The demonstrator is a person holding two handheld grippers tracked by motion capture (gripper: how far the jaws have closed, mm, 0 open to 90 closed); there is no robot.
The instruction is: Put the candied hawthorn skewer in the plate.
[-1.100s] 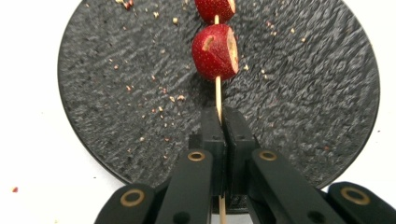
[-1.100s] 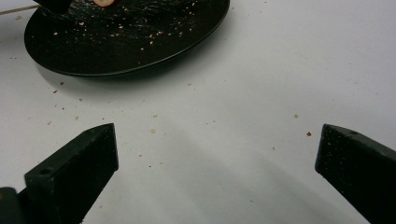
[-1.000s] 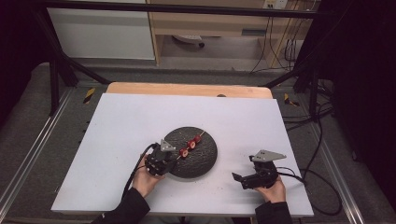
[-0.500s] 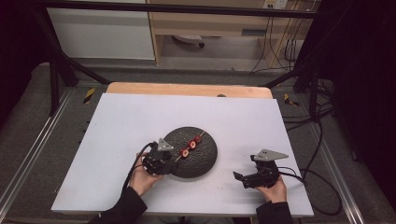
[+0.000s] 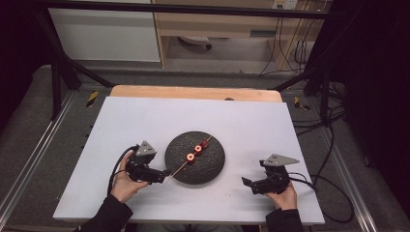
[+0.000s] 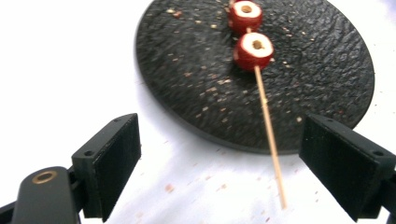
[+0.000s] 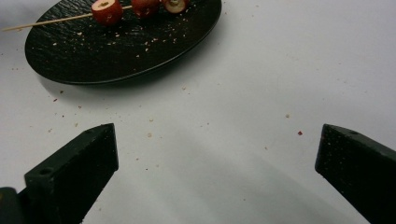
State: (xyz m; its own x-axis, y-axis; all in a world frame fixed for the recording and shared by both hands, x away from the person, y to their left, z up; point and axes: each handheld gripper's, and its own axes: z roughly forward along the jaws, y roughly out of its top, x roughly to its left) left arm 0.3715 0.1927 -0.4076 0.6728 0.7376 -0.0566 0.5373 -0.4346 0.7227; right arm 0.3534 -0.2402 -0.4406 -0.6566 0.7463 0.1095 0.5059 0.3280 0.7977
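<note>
Skewer (image 6: 268,126) free, left gripper (image 6: 233,158) fingers wide (empty)

You are seated in a lab-style recording rig: a white worktop (image 5: 145,121) is fenced by black metal frame bars (image 5: 58,63), grey carpet floor (image 5: 29,135) runs around it, and loose cables (image 5: 290,48) hang beneath a wooden desk (image 5: 217,24) behind.

White table (image 5: 145,125), black plate (image 5: 212,166) on it
</note>
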